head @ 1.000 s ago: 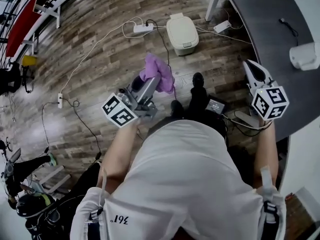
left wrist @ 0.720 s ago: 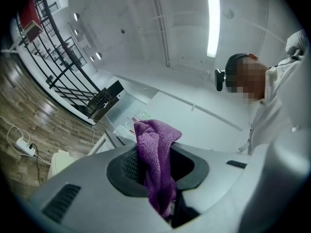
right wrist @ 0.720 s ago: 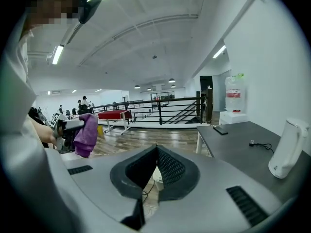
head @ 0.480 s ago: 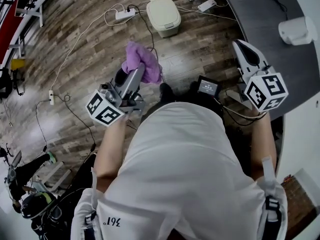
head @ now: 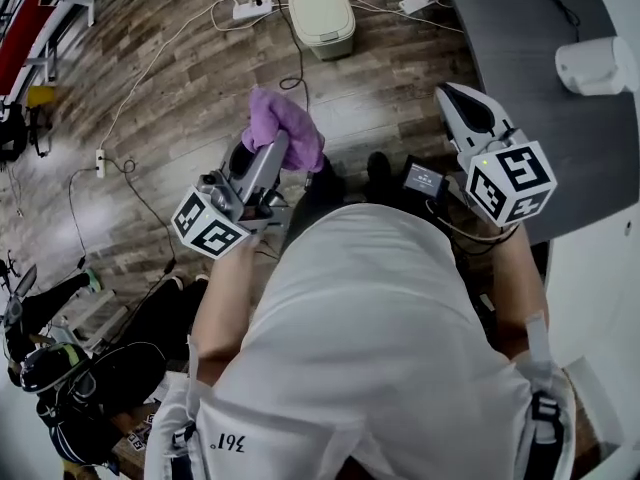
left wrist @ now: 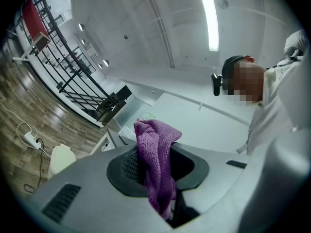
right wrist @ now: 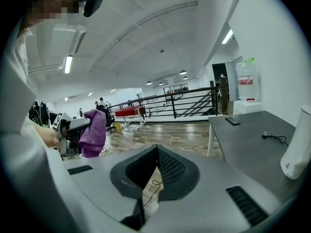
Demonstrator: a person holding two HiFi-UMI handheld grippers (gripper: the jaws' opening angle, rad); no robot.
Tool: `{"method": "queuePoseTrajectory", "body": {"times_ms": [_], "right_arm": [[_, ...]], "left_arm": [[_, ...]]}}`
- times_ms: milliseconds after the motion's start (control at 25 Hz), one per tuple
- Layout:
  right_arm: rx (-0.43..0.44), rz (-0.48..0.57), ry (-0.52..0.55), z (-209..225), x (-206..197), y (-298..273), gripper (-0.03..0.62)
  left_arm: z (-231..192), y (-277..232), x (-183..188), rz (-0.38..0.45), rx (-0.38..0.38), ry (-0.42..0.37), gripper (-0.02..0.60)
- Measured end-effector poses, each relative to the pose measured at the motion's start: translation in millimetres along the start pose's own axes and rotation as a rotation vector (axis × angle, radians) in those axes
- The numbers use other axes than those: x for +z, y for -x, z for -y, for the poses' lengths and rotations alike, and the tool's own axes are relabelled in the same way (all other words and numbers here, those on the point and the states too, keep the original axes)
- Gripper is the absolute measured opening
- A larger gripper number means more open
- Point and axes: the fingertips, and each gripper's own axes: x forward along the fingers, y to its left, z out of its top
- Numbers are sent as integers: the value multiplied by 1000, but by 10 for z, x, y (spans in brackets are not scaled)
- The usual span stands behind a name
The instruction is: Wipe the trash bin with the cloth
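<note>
A cream trash bin [head: 322, 16] with its lid down stands on the wood floor at the top of the head view, and shows small at the lower left of the left gripper view [left wrist: 62, 158]. My left gripper [head: 278, 146] is shut on a purple cloth [head: 283, 126], held in the air short of the bin. The cloth [left wrist: 155, 166] hangs bunched between the jaws of the left gripper [left wrist: 156, 160]. My right gripper [head: 450, 94] is shut with nothing in it, beside the desk edge. In its own view the right gripper [right wrist: 156, 153] looks at the floor, with the cloth [right wrist: 93, 132] at the left.
A dark desk [head: 520, 58] runs along the right with a white container [head: 597, 65] and a cable on it. A power strip [head: 250, 8] and cords lie by the bin. A small black device [head: 425, 180] sits on the floor by my feet. Railings and a red table [right wrist: 127, 111] stand further off.
In the head view the left gripper with the cloth has shifted left and slightly up, and the right gripper has shifted left along the desk edge. The bin now sits nearer the top edge.
</note>
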Motion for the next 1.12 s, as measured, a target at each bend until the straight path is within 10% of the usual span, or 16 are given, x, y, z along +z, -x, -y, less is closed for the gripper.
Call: {"method": "queuePoseTrajectory", "body": {"times_ms": [360, 1120], "right_arm": [[95, -12, 52, -52, -3, 62, 6], [47, 18, 52, -464, 171, 391, 6]], "left_arm": [[283, 46, -214, 40, 79, -9, 89], [557, 327, -28, -21, 6, -18, 89]]}}
